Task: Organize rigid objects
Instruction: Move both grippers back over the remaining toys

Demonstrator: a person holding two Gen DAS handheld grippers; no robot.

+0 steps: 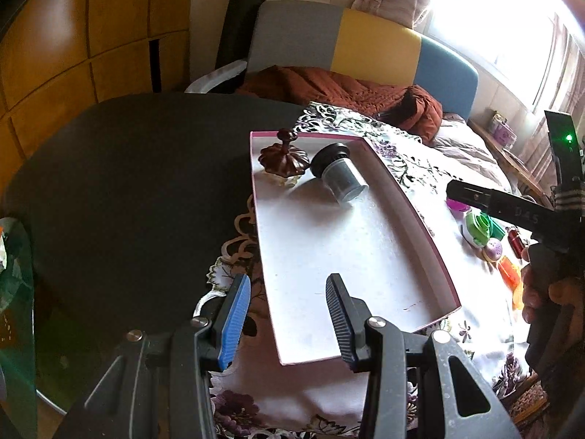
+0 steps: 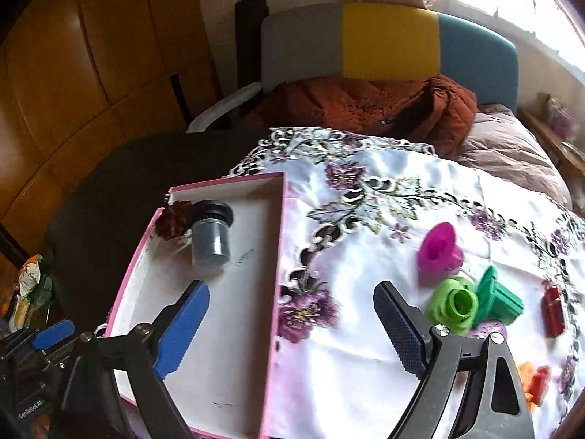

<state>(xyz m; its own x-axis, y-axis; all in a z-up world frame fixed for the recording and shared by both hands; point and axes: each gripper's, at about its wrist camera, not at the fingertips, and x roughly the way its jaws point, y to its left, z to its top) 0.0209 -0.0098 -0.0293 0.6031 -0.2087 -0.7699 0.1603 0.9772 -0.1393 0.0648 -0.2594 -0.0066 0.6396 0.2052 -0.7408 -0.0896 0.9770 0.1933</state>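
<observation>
Left gripper (image 1: 289, 314): jaws partly apart, nothing between them, hovering over the near end of the pink-edged box (image 1: 420, 216). Right gripper (image 2: 292, 325): jaws wide apart, empty, straddling the box's right wall. Just right of its right finger lie a green spool (image 2: 453, 305) and magenta spool (image 2: 438, 247). Farther ahead, inside the box, a grey jar (image 2: 210, 236) lies touching a brown ornament (image 2: 173, 219).

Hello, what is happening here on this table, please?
A person is sorting small hard objects into a pink-edged box. A grey jar and a brown ornament already lie inside. Both the left gripper and right gripper are open and empty. Several coloured plastic pieces, such as the magenta one, wait on the floral cloth.
</observation>
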